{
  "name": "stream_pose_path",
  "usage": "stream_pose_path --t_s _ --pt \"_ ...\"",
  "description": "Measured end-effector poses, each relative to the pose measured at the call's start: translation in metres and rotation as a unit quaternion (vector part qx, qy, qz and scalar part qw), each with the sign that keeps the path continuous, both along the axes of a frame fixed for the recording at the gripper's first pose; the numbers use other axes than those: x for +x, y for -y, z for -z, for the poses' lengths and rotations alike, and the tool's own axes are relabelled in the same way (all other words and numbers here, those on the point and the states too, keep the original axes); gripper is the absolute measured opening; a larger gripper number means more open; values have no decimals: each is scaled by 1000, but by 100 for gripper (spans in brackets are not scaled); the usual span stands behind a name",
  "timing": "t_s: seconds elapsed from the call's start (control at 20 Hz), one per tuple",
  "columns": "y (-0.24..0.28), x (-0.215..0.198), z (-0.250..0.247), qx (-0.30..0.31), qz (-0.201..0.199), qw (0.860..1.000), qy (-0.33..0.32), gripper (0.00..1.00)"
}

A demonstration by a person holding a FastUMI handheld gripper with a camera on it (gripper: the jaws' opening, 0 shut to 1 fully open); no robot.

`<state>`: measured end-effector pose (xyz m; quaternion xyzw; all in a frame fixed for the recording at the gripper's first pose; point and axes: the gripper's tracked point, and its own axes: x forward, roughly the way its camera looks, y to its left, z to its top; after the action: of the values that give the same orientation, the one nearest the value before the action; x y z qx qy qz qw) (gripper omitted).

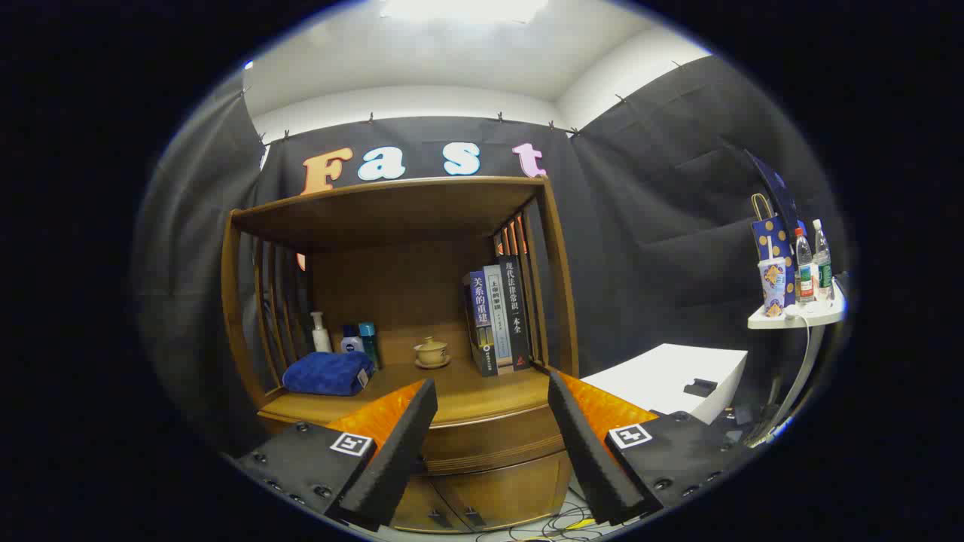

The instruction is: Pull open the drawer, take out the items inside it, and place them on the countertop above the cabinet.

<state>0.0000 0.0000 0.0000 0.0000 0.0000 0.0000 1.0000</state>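
Note:
A wooden cabinet stands ahead, with a curved drawer front (489,440) closed flush below its countertop (482,395). My gripper (491,391) is open, fingers spread wide with nothing between them, held a short way back from the drawer and framing it. On the countertop rest a folded blue towel (329,373), a lidded tea cup (431,352) on a saucer and a row of upright books (499,320). What lies inside the drawer is hidden.
Bottles (345,335) stand behind the towel at the back left. Two lower doors (482,497) sit under the drawer, with cables (553,523) on the floor. A white box (666,376) is to the cabinet's right, and a small white shelf (797,315) beyond carries a cup, bottles and a bag.

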Motion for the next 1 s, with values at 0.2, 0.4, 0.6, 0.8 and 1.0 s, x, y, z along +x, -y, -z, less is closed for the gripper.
stream_pose_path --t_s 0.2,0.4,0.6,0.8,1.0 --pt "1 -2 0 6 -1 1000 2 98" --pt "4 -1 1 19 0 1000 2 98" --pt "5 -2 7 23 2 1000 -4 98" --pt "15 -5 7 32 19 999 -4 98" --pt "8 -8 15 32 14 999 -4 98"
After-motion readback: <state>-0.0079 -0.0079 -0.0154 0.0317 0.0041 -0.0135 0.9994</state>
